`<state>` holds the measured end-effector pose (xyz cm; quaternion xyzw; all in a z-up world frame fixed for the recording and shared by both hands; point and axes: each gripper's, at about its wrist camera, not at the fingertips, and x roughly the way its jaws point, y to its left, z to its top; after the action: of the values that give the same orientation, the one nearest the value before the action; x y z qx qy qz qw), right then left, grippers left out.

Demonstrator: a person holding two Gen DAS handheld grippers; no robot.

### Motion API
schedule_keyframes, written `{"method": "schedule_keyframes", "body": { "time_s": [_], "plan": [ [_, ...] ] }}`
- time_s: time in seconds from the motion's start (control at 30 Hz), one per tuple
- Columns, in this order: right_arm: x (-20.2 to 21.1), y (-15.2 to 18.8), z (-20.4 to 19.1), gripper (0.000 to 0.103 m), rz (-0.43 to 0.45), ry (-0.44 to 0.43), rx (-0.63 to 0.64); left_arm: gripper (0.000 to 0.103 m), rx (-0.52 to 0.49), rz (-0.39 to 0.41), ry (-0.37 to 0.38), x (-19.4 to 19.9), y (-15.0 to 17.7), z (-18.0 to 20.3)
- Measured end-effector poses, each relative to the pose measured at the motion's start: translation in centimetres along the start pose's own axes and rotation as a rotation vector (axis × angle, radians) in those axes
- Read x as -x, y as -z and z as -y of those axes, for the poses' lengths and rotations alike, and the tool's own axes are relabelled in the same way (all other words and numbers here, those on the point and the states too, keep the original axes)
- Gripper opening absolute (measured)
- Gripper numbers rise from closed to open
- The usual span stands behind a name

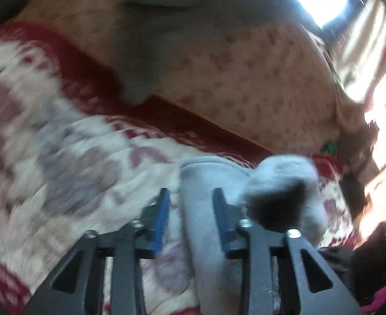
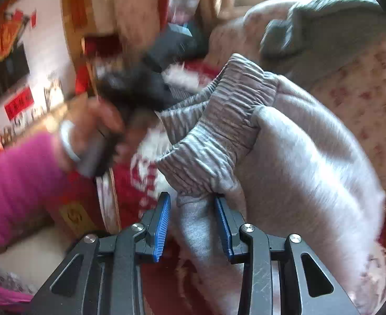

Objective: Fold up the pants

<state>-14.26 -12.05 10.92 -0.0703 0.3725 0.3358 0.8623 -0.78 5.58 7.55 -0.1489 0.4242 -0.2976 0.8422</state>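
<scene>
The left gripper (image 1: 191, 204) has grey cloth of the pants (image 1: 206, 225) running up between its blue-padded jaws. The cloth lies against the right-hand pad, while a thin gap shows at the other pad, so whether the jaws truly pinch it cannot be told from this blurred view. Beyond the tips the cloth bunches into a pale lump with a dark opening, over a red and white patterned blanket (image 1: 62, 141). Behind the blanket rises a tan cushion with small reddish spots (image 1: 245, 78), and a dark grey garment (image 1: 166, 26) lies across it.

In the right wrist view, the right gripper (image 2: 193, 210) has a fold of the pants (image 2: 311, 157) between its jaws just below the gathered elastic waistband (image 2: 219, 120). The cloth fills most of the gap, yet a firm pinch cannot be confirmed. The rest of the grey pants billow to the right, lifted off the red patterned blanket (image 2: 135, 183). To the left, a hand (image 2: 98, 120) in a pink sleeve (image 2: 17, 183) grips the black handle of the other gripper, which reaches toward the waistband.
</scene>
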Motion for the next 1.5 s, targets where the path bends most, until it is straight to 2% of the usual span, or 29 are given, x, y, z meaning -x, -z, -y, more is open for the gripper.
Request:
{"method": "schedule_keyframes", "body": {
  "time_s": [0.07, 0.13, 0.17, 0.2, 0.23, 0.27, 0.33, 0.4, 0.47, 0.6, 0.7, 0.8, 0.87, 0.97, 1.03, 1.13, 1.2, 1.27, 1.33, 1.4, 1.43, 1.47, 1.5],
  "plan": [
    [-0.8, 0.3, -0.2, 0.040, 0.007, 0.004, -0.024, 0.049, 0.017, 0.042, 0.009, 2.0, 0.6, -0.3],
    [0.1, 0.4, 0.0, 0.048, 0.022, -0.037, -0.049, 0.059, 0.005, 0.074, 0.021, 3.4, 0.6, 0.1],
    [1.0, 0.4, 0.2, 0.061, 0.033, -0.073, -0.072, 0.064, -0.008, 0.090, 0.030, 4.2, 0.6, 1.1],
    [1.4, 0.1, 0.0, 0.068, 0.037, -0.094, -0.085, 0.065, -0.019, 0.097, 0.039, 4.6, 0.6, 1.4],
    [2.6, 0.2, -0.2, 0.068, 0.048, -0.122, -0.104, 0.069, -0.036, 0.105, 0.055, 5.4, 0.8, 2.1],
    [4.0, 0.3, 0.1, 0.068, 0.070, -0.149, -0.119, 0.076, -0.053, 0.112, 0.064, 5.7, 0.9, 3.4],
    [6.5, 0.1, 0.3, 0.069, 0.114, -0.141, -0.133, 0.084, -0.080, 0.121, 0.077, 6.2, 1.2, 5.5],
    [9.3, 0.8, 1.0, 0.076, 0.156, -0.094, -0.152, 0.085, -0.101, 0.111, 0.091, 5.9, 1.3, 7.4],
    [11.2, 1.5, 3.0, 0.081, 0.182, -0.028, -0.184, 0.089, -0.126, 0.095, 0.062, 5.3, 1.6, 9.1],
    [13.0, 2.6, 7.9, 0.082, 0.177, 0.104, -0.277, 0.089, -0.180, 0.063, 0.005, 4.3, 2.9, 11.7],
    [13.2, 3.4, 11.8, 0.082, 0.154, 0.139, -0.376, 0.089, -0.201, 0.036, -0.047, 3.1, 4.2, 13.1],
    [12.5, 4.1, 14.2, 0.082, 0.125, 0.173, -0.431, 0.089, -0.240, 0.067, -0.040, 3.1, 5.0, 15.1],
    [12.1, 4.1, 15.6, 0.083, 0.122, 0.194, -0.448, 0.089, -0.250, 0.102, -0.006, 3.2, 5.1, 16.3],
    [11.6, 3.9, 17.9, 0.083, 0.123, 0.208, -0.495, 0.089, -0.252, 0.146, 0.031, 2.6, 4.4, 17.9],
    [10.9, 3.7, 19.6, 0.083, 0.118, 0.188, -0.541, 0.089, -0.246, 0.139, 0.041, 1.5, 4.1, 18.3],
    [9.4, 3.1, 22.0, 0.083, 0.093, 0.159, -0.586, 0.089, -0.256, 0.099, -0.050, -1.0, 4.3, 17.8],
    [8.3, 2.9, 23.1, 0.083, 0.075, 0.153, -0.592, 0.089, -0.256, 0.071, -0.085, -2.2, 5.0, 16.7],
    [6.9, 2.6, 24.0, 0.083, 0.062, 0.097, -0.582, 0.089, -0.259, 0.057, -0.101, -2.8, 5.8, 15.9],
    [5.6, 2.3, 24.4, 0.075, 0.062, 0.020, -0.576, 0.089, -0.272, 0.062, -0.101, -2.9, 6.6, 15.3],
    [4.3, 1.8, 24.2, 0.053, 0.048, -0.031, -0.544, 0.089, -0.276, 0.069, -0.092, -2.7, 7.1, 14.9],
    [3.7, 1.4, 23.7, 0.047, 0.029, -0.017, -0.498, 0.089, -0.274, 0.070, -0.086, -2.5, 7.2, 14.7],
    [3.4, 1.1, 23.4, 0.034, 0.016, 0.001, -0.457, 0.089, -0.272, 0.071, -0.081, -2.5, 7.2, 14.5],
    [3.2, 0.8, 23.2, 0.028, 0.007, 0.020, -0.417, 0.089, -0.270, 0.070, -0.079, -2.5, 7.2, 14.3]
  ]
}}
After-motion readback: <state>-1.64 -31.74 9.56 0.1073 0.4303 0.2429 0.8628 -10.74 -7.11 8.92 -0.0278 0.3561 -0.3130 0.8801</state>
